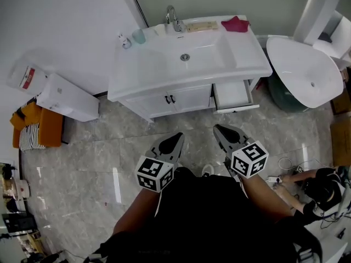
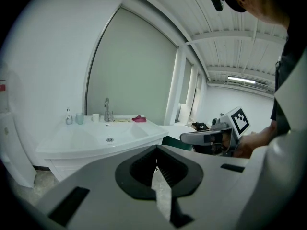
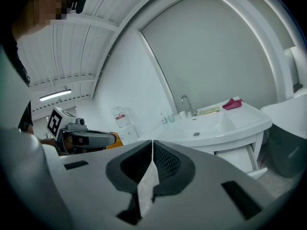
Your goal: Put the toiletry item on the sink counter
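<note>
A white sink counter point(image 1: 241, 48) stands ahead of me, with a faucet point(image 1: 172, 17) at its back. On it are a small pump bottle point(image 1: 125, 41), a teal cup point(image 1: 139, 36), a tan flat item point(image 1: 201, 26) and a red cloth point(image 1: 236, 24). The drawer point(image 1: 232, 95) under its right side is pulled out. My left gripper point(image 1: 178, 137) and right gripper point(image 1: 218, 128) hover side by side over the floor, short of the cabinet. Both are shut and hold nothing. The left gripper view shows its jaws point(image 2: 156, 150) together, facing the sink point(image 2: 108, 138). The right gripper point(image 3: 152, 143) is likewise closed.
A white round basin point(image 1: 307, 70) and a dark green bin point(image 1: 281, 95) stand right of the cabinet. A white appliance point(image 1: 66, 97) and an orange seat point(image 1: 44, 127) are at the left wall. A person point(image 1: 307, 193) sits low at the right among cables.
</note>
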Motion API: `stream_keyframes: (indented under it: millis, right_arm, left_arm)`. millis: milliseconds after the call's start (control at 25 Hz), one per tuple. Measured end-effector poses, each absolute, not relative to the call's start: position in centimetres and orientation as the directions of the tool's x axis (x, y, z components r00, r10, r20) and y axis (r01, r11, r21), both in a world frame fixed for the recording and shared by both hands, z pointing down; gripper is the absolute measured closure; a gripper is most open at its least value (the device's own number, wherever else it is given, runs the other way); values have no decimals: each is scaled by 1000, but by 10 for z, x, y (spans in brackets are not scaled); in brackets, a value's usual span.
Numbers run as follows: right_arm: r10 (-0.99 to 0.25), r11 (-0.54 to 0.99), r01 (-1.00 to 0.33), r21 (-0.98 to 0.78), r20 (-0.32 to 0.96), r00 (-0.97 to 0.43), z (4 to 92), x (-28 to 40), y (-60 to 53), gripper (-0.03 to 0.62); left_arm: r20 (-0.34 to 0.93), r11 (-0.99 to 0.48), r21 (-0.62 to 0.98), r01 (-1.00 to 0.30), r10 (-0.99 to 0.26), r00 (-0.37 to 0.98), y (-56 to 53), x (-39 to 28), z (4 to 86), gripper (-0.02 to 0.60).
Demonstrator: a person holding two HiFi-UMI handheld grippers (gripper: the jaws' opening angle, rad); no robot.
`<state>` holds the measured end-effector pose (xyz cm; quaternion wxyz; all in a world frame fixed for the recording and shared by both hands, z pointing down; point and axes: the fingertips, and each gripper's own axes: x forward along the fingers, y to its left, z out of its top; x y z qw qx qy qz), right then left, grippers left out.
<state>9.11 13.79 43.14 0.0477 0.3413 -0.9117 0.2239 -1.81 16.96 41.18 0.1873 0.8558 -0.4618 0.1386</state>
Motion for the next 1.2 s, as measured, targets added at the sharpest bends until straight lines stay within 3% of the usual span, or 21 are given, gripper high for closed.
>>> stream_keyframes:
  millis: [560,1200]
  right_arm:
    - [-623,648,-669,-365,251,-741,443,83,98,589]
    - [-685,589,-745,-312,295,-666,436,21,-46,589]
  left_arm:
    - [403,-546,194,-815,-713,573,108,-27,418,577]
    - [377,-596,204,-777,-685,624,-48,-96,412,577]
